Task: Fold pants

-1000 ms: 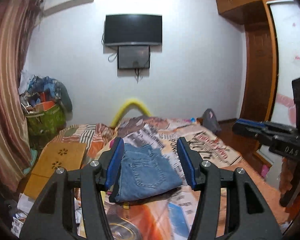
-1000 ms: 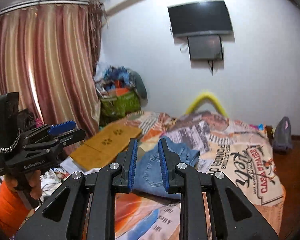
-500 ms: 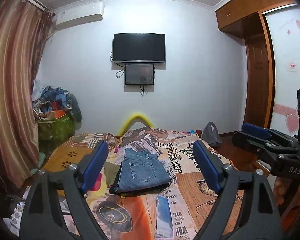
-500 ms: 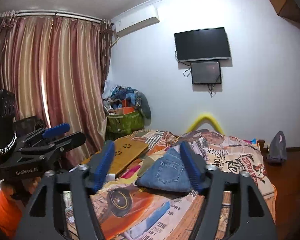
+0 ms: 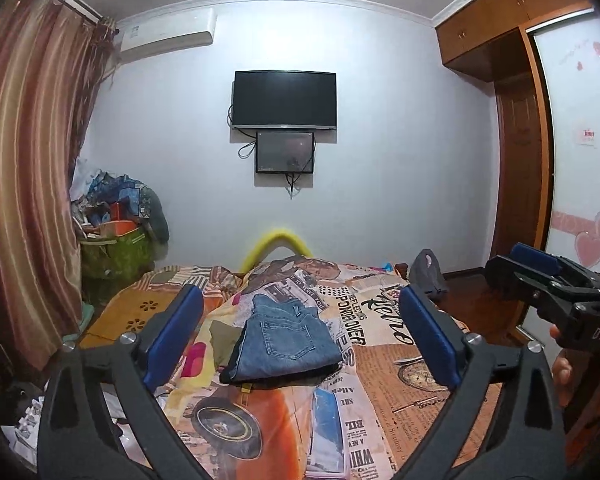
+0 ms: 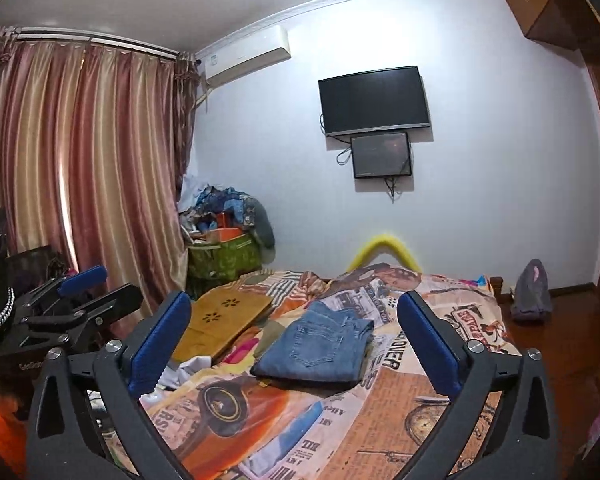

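Note:
A pair of blue jeans [image 5: 286, 342] lies folded into a compact stack on the patterned bedspread [image 5: 384, 364], back pocket up. It also shows in the right wrist view [image 6: 320, 350]. My left gripper [image 5: 302, 334] is open wide and empty, held back from and above the jeans. My right gripper [image 6: 296, 340] is open wide and empty, also back from the jeans. Each gripper shows at the edge of the other's view: the right one [image 5: 540, 280] and the left one [image 6: 80, 296].
A wooden lap board [image 6: 220, 320] lies on the bed's left side beside the jeans. A green bag piled with clutter [image 6: 224, 248] stands by the curtain [image 6: 80, 180]. A grey bag [image 6: 532, 292] sits on the floor at the right. A wardrobe [image 5: 516, 128] lines the right wall.
Both grippers have opened wide and pulled up and back from the jeans. The folded jeans stay on the bed.

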Action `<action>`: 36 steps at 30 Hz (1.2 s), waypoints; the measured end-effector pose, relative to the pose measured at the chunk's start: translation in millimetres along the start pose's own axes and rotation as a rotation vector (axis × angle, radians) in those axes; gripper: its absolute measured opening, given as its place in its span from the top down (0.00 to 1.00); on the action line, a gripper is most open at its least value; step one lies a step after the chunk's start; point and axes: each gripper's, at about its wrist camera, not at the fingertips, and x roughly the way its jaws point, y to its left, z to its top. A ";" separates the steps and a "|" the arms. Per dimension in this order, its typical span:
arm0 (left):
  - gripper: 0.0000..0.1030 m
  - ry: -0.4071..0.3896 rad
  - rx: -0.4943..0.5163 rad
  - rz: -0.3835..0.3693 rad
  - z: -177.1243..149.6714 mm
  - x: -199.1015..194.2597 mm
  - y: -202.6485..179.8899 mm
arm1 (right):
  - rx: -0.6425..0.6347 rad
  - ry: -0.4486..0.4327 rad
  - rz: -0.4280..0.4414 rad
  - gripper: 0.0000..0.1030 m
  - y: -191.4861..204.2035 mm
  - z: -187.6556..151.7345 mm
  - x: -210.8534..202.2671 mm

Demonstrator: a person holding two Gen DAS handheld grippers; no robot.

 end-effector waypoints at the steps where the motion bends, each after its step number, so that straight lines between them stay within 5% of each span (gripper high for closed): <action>1: 0.03 0.000 0.002 0.001 -0.6 -0.2 -1.2 | -0.001 -0.001 -0.004 0.00 0.0 -0.3 -0.7; 36: 0.02 0.028 -0.027 -0.008 -8.7 10.3 5.1 | -0.016 0.026 -0.026 0.00 1.5 -5.3 -3.1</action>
